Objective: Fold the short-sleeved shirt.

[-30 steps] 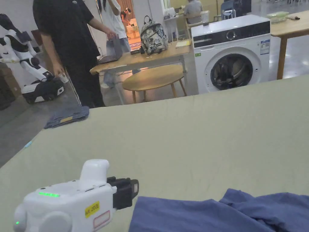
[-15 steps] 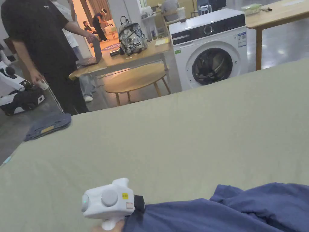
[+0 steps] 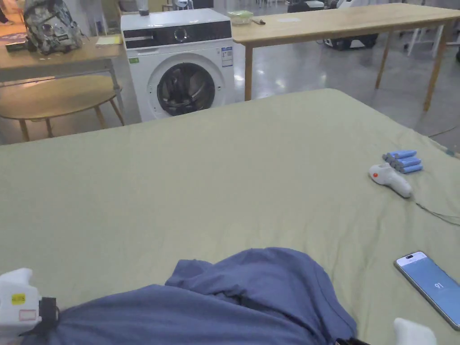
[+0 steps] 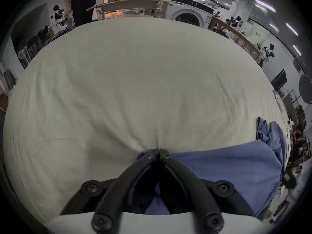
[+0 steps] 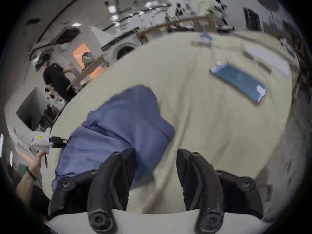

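The shirt (image 3: 251, 292) lies bunched and unfolded at six o'clock on the green sheet (image 3: 224, 179). At eight o'clock the left gripper (image 4: 157, 151) pinches its edge, jaws closed. The right gripper (image 5: 156, 155), jaws wide apart and empty, hovers at five o'clock. Judging by this, spreading and folding all remain.

Shirt (image 3: 251, 301) runs off the head view's bottom edge; right gripper view blurred

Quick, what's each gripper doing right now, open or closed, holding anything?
Left gripper: shut on the blue shirt at its edge.
Right gripper: open, holding nothing, by the shirt.
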Tool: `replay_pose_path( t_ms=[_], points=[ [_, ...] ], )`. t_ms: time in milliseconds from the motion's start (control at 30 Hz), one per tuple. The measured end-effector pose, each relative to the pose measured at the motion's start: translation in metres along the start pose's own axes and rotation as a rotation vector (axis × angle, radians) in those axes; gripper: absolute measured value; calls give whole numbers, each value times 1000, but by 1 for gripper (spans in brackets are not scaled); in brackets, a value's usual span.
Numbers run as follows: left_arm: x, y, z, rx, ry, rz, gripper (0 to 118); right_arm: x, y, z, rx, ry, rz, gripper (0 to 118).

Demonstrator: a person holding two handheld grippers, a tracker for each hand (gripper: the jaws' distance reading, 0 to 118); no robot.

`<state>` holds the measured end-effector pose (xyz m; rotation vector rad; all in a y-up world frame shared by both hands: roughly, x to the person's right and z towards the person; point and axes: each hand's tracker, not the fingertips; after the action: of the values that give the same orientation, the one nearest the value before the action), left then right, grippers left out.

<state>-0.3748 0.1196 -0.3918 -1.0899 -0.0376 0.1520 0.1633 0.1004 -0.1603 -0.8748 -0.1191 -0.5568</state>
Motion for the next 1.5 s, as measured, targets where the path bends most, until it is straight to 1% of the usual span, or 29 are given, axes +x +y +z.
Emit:
replay_pose_path(
  t_ms=[33, 67, 100, 133, 167, 233, 267, 300, 367, 400, 433, 500, 567, 633, 667, 700, 767, 833, 867, 967, 1067, 1167, 1300, 1333, 1400, 1500],
  points=[
    [1, -1, 1, -3, -1, 3, 0, 5, -2, -8, -9, 27, -36, 17],
    [1, -1, 2, -2, -1, 7, 0, 9, -5, -11, 5, 61, -75, 11],
    [2, -2, 4, -2, -1, 11, 0, 10, -7, -7, 33, 92, -95, 7],
    [1, -1, 5, 0, -3, 15, 0, 10, -7, -3, 40, 103, -101, 4],
    [0, -2, 8, 6, -15, 33, 0, 10, -4, 0, 34, 91, -91, 3],
    [-4, -7, 27, 82, -60, 67, 0, 8, 0, 11, 47, 115, -82, 1],
    [-8, -7, 42, 163, -77, 64, 0, 6, 3, 18, 60, 132, -63, 1],
    [-10, -10, 70, 239, -108, 60, 0, 3, 8, 27, 82, 144, -42, 1],
    [-13, -10, 114, 327, -172, 62, 0, -5, 16, 35, 83, 147, 1, 0],
    [-15, -10, 144, 406, -196, 60, 0, -9, 23, 43, 127, 231, 13, 0],
    [-17, -11, 175, 457, -208, 48, 0, -19, 34, 53, 154, 256, 19, 0],
    [-20, -13, 223, 546, -189, 29, 0, -39, 52, 68, 225, 273, 89, 0],
    [-24, -11, 265, 637, -171, -18, 0, -62, 80, 83, 269, 301, 154, 0],
    [-27, -9, 313, 754, -157, -30, 0, -87, 115, 97, 331, 349, 217, 0],
    [-33, -3, 324, 765, -132, -27, 0, -98, 131, 104, 364, 355, 245, 0],
    [-35, 1, 343, 829, -116, -33, 0, -110, 148, 112, 409, 371, 271, 0],
    [-37, 11, 373, 888, -82, -36, 0, -134, 180, 126, 474, 382, 333, 0],
    [-39, 26, 393, 930, -60, -45, 0, -162, 212, 142, 534, 404, 396, 0],
    [-38, 30, 401, 959, -37, -49, 0, -173, 224, 148, 554, 409, 409, 0],
    [-32, 52, 423, 1005, -21, -63, 0, -212, 265, 165, 641, 397, 475, 0],
    [-29, 82, 436, 1031, 33, -77, 0, -249, 301, 179, 686, 393, 506, 0],
    [-30, 111, 440, 1048, 48, -78, 0, -282, 335, 184, 711, 364, 532, 0],
    [-36, 148, 439, 1058, 77, -82, 0, -314, 368, 181, 742, 328, 547, 0],
    [-27, 150, 437, 1061, 88, -83, 0, -322, 377, 178, 738, 311, 558, 0],
    [-27, 161, 430, 1061, 115, -84, 0, -330, 389, 173, 724, 312, 555, 0],
    [-36, 183, 415, 1049, 106, -75, 0, -339, 407, 152, 729, 289, 530, 0]
  ],
)
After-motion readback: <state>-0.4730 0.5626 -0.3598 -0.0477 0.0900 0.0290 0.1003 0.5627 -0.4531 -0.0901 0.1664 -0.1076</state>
